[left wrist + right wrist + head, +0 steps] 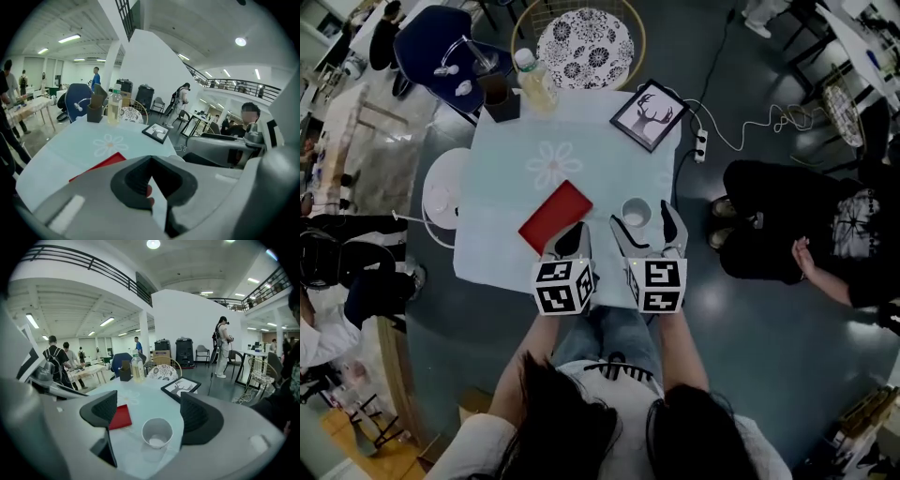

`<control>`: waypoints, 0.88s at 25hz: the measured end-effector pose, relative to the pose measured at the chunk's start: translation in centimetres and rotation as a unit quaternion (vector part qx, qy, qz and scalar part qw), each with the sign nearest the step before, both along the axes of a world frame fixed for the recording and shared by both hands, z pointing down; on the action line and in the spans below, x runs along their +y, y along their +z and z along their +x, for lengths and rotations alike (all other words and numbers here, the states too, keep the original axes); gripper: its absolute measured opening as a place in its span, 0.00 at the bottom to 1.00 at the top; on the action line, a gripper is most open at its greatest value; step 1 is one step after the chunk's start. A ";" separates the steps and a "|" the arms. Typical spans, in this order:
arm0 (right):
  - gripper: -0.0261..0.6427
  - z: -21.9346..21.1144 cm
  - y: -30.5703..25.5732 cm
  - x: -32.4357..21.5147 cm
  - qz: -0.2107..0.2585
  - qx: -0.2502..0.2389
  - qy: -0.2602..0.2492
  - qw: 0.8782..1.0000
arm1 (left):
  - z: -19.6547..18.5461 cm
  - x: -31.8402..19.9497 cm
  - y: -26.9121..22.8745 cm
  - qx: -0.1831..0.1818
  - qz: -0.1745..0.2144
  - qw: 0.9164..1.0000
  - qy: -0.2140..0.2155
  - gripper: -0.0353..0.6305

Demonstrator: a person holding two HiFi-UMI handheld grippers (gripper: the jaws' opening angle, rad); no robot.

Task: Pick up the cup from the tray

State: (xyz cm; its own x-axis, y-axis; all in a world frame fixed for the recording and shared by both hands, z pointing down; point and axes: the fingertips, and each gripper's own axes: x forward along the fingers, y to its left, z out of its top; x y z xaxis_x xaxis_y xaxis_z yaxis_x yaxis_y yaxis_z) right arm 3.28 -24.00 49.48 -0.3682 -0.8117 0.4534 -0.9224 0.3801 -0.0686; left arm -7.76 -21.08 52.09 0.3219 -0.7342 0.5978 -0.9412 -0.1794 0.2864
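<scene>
Right gripper (151, 414) holds its jaws spread wide. The cup (157, 432) stands between them at the lower centre of the right gripper view, and neither pad touches it. It is a small white cup, upright, with its mouth open and only a pale bottom showing inside. It sits on the pale table (506, 178), just right of the flat red tray (555, 216) and not on it. Left gripper (150, 164), near the tray's lower right corner in the head view, has its jaws closed together on nothing. A framed deer picture (649, 114) lies toward the upper right.
</scene>
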 end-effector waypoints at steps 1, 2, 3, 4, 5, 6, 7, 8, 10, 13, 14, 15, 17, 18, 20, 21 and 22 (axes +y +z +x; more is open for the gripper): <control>0.69 0.1 -0.7 0.6 0.004 -0.001 0.002 1.000 | 0.1 0.4 -0.7 0.001 0.008 1.000 0.003 0.05; 0.69 0.3 -1.4 1.2 0.009 -0.004 0.004 1.000 | 0.2 0.7 -1.3 0.001 0.015 1.000 0.007 0.05; 0.68 0.3 -2.2 1.7 0.013 -0.009 0.006 1.000 | 0.2 1.1 -1.9 0.002 0.022 1.000 0.009 0.05; 0.67 0.3 -2.9 2.1 0.017 -0.014 0.007 1.000 | 0.2 1.4 -2.5 0.003 0.028 1.000 0.011 0.05; 0.65 0.3 -3.5 2.5 0.021 -0.017 0.008 1.000 | 0.1 1.8 -2.9 0.004 0.032 0.999 0.011 0.05; 0.64 0.3 -4.1 2.9 0.025 -0.018 0.008 0.999 | 0.0 2.1 -3.3 0.006 0.036 0.999 0.009 0.05; 0.63 0.3 -4.6 3.3 0.029 -0.018 0.008 0.999 | 0.0 2.3 -3.7 0.010 0.040 0.999 0.007 0.05; 0.63 0.3 -5.0 3.6 0.032 -0.017 0.007 0.999 | -0.1 2.6 -4.1 0.013 0.044 0.999 0.004 0.05; 0.63 0.3 -5.9 4.3 0.038 -0.016 0.002 0.999 | -0.1 3.3 -4.9 0.017 0.052 0.998 0.001 0.05; 0.56 0.1 -6.8 5.4 0.046 -0.009 -0.008 0.999 | -0.1 4.1 -6.2 0.022 0.070 0.997 -0.007 0.05; 0.54 0.0 -6.9 5.9 0.048 -0.006 -0.010 0.999 | -0.1 4.4 -6.5 0.026 0.075 0.997 -0.010 0.05; 0.52 -0.1 -7.0 6.3 0.049 -0.003 -0.011 0.999 | -0.1 4.7 -6.8 0.029 0.079 0.996 -0.012 0.05; 0.45 -0.2 -7.2 7.1 0.052 -0.003 -0.008 0.999 | 0.1 5.2 -7.3 0.032 0.087 0.996 -0.010 0.05; 0.41 -0.3 -7.4 7.5 0.054 -0.004 -0.005 0.999 | 0.1 5.5 -7.6 0.034 0.090 0.995 -0.010 0.05; 0.29 -0.3 -7.7 8.1 0.057 -0.006 0.004 0.998 | -0.1 5.9 -8.2 0.037 0.099 0.994 -0.018 0.05; 0.23 -0.3 -7.8 8.3 0.058 -0.005 0.008 0.998 | -0.1 6.1 -8.5 0.036 0.103 0.994 -0.023 0.05; 0.18 -0.2 -7.9 8.6 0.058 -0.005 0.012 0.998 | -0.1 6.3 -8.6 0.034 0.106 0.994 -0.024 0.05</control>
